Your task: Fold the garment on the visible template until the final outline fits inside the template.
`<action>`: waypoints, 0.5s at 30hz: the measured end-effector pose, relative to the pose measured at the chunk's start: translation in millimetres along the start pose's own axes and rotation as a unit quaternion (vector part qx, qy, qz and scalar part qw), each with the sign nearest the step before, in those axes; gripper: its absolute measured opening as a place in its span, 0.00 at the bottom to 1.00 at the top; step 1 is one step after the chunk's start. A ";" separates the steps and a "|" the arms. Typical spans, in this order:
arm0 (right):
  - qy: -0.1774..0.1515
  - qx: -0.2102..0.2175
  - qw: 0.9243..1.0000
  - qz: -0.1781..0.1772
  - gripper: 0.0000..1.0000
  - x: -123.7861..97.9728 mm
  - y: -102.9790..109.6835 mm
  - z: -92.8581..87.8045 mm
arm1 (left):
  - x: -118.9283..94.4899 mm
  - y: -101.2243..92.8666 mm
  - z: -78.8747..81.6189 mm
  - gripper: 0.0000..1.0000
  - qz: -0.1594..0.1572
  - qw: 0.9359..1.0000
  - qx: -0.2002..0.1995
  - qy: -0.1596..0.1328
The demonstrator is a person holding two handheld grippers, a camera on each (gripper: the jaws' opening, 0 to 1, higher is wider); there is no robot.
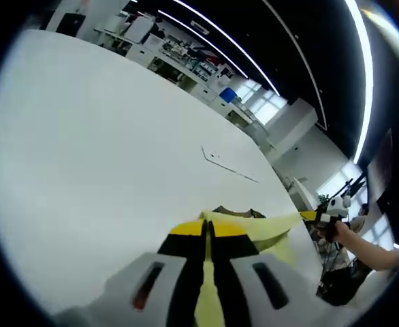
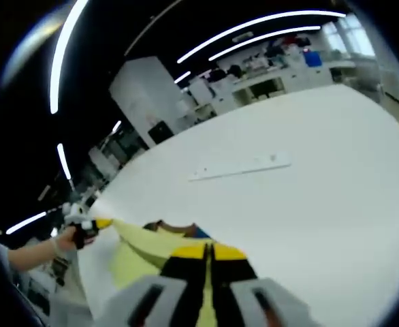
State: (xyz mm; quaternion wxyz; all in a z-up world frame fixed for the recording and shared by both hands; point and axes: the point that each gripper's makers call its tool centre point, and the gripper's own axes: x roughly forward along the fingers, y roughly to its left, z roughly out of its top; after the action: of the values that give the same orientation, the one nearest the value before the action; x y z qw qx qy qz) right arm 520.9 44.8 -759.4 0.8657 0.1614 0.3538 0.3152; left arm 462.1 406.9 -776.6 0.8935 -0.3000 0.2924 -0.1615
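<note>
white table, ceiling light strips

Pale yellow cloth garment – soft, matt, creased. Broad white table – smooth, matt finish. Grey plastic left gripper with yellow tips, and right gripper, appear smooth, slightly glossy.

White counter; cluttered desks beyond its far edge; bright ceiling light strips overhead.
</note>
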 end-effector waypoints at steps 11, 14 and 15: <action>0.015 0.007 1.000 -0.022 0.00 16.9 -14.6 -14.3 | 12.9 13.8 -12.4 0.00 0.032 0.999 0.028 0.018; 0.022 0.005 0.999 -0.030 0.00 17.9 -15.7 -15.9 | 15.9 16.9 -16.3 0.00 0.036 0.999 0.034 0.023; 0.024 0.002 0.999 -0.031 0.00 18.0 -16.1 -16.8 | 16.3 18.7 -16.9 0.00 0.039 0.998 0.034 0.024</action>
State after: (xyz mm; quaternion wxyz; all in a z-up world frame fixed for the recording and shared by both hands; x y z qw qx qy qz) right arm 525.8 45.5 -788.4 0.8660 0.1447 0.3799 0.2911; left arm 466.4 406.2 -806.3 0.9016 -0.2537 0.3193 -0.1440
